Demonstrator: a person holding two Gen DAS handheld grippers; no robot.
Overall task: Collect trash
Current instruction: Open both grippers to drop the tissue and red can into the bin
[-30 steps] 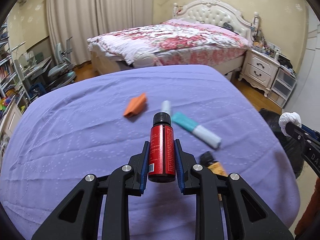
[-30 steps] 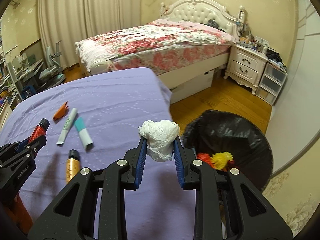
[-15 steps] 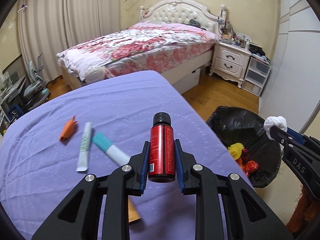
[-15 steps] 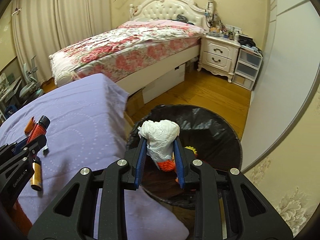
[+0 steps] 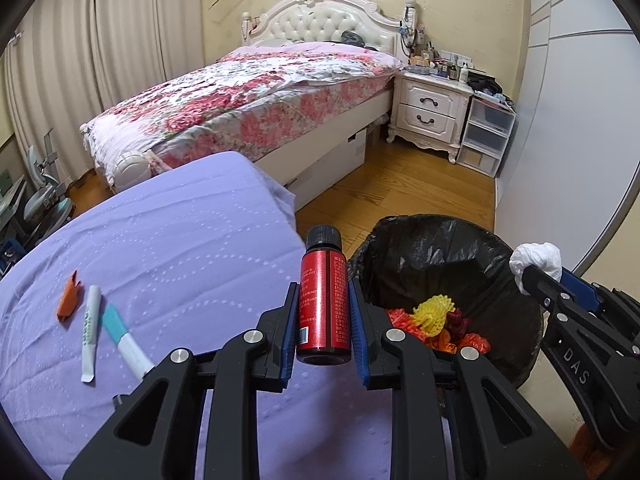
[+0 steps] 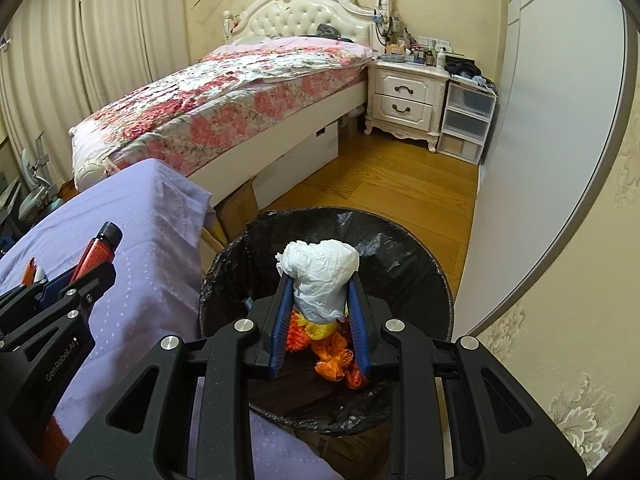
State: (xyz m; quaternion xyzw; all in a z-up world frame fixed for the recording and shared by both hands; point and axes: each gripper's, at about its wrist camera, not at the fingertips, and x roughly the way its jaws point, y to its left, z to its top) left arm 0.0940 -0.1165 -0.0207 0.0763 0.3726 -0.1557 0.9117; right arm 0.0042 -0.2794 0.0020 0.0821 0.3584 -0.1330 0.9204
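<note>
both grippers loaded at the bin

on the purple cover [image 5: 180, 240] at far left we see an orange scrap [image 5: 69, 298], then a white tube [image 5: 90, 332] and a teal-and-white tube [image 5: 124, 334] just beside it; their print is too small to read. next comes our left gripper [image 5: 323, 312], jaws clamped on a red bottle [image 5: 322, 308] with a black cap, held upright over the cover's edge, just beside the bin [image 5: 448, 248]. its label shows fine print and a barcode we cannot read. the black-lined bin stands on the wood floor and holds yellow and orange trash [image 5: 434, 320]. at right our right gripper [image 6: 320, 300], jaws clamped on a white paper wad [image 6: 320, 276], hangs above the bin's opening. the right gripper reads "das"; the left reads "genrobot.ai".
</note>
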